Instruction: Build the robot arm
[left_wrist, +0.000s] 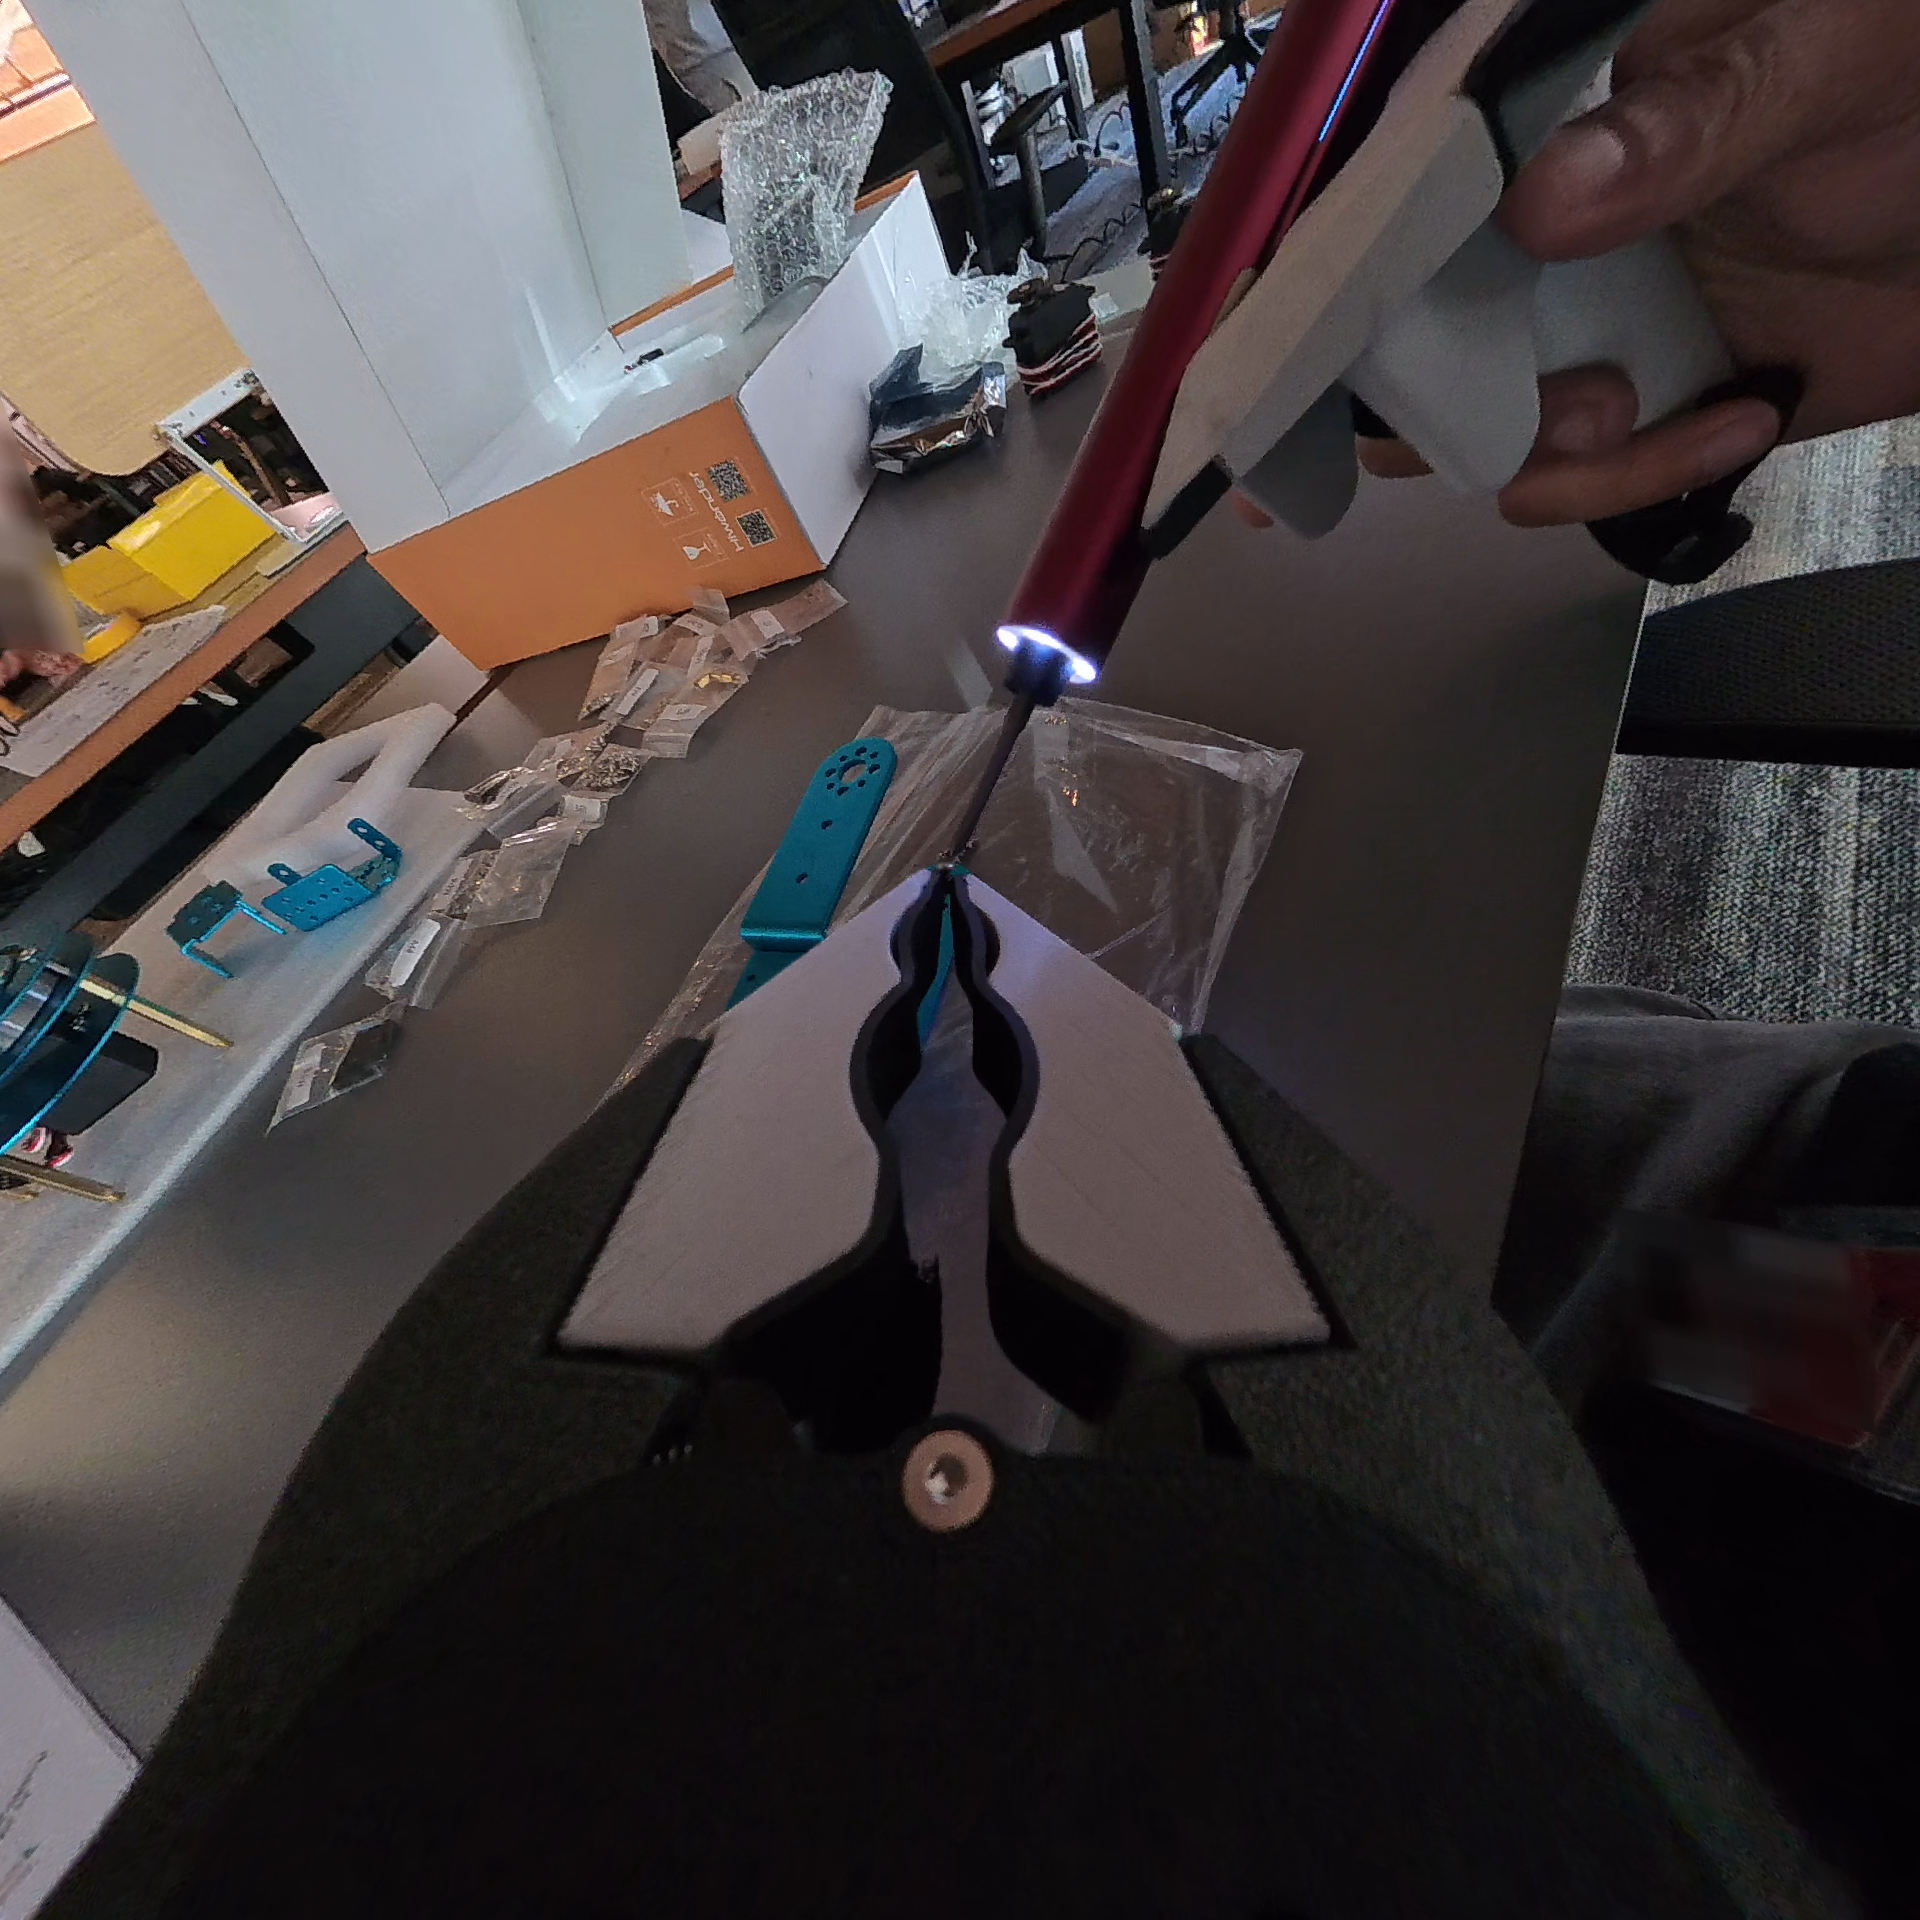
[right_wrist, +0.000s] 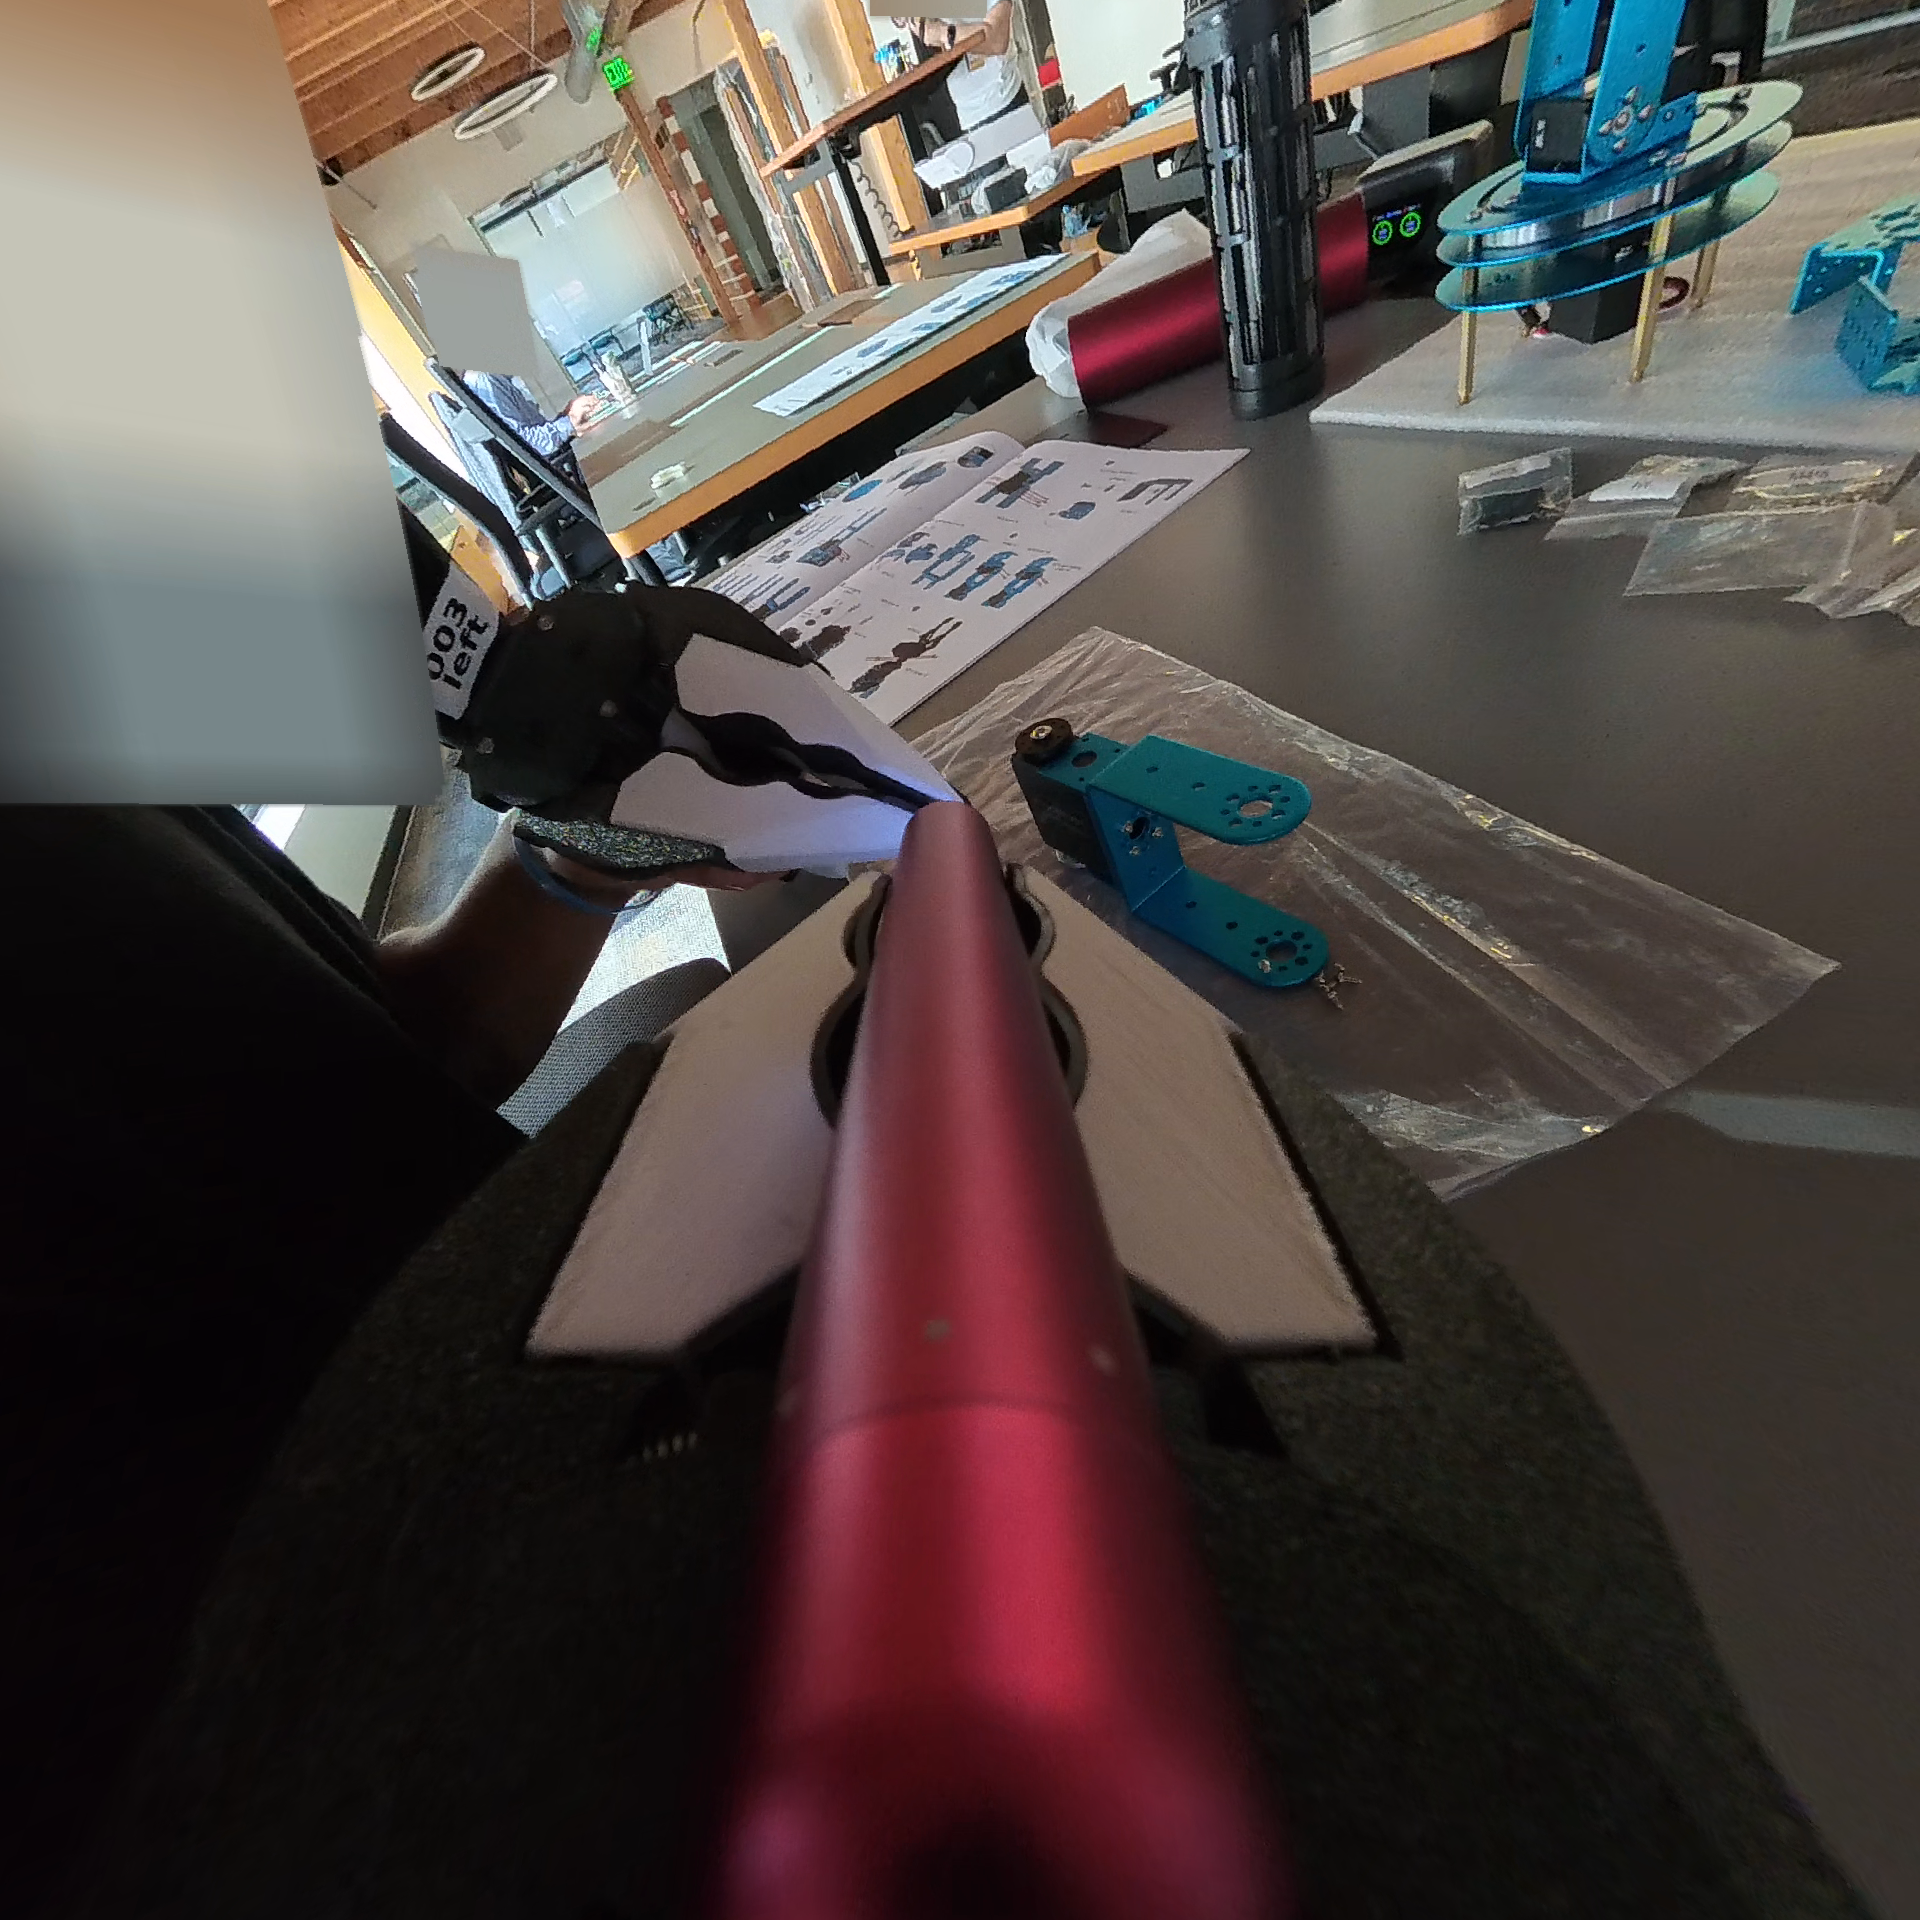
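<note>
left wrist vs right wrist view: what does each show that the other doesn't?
Only the left wrist view: the lit tip of the red screwdriver, its bit meeting a small screw at the left tool, and the orange box.

Only the right wrist view: the open manual and a black cylinder.

Both: the screwdriver in the right tool, the blue bracket, the plastic bag.

Lettered tag (right_wrist: 457, 644) on left claw (right_wrist: 948, 802); printed orange box (left_wrist: 582, 561).

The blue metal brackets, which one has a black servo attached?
The U-shaped bracket on the clear plastic bag, beside the left gripper. The blue brackets on the white foam are bare.
</note>
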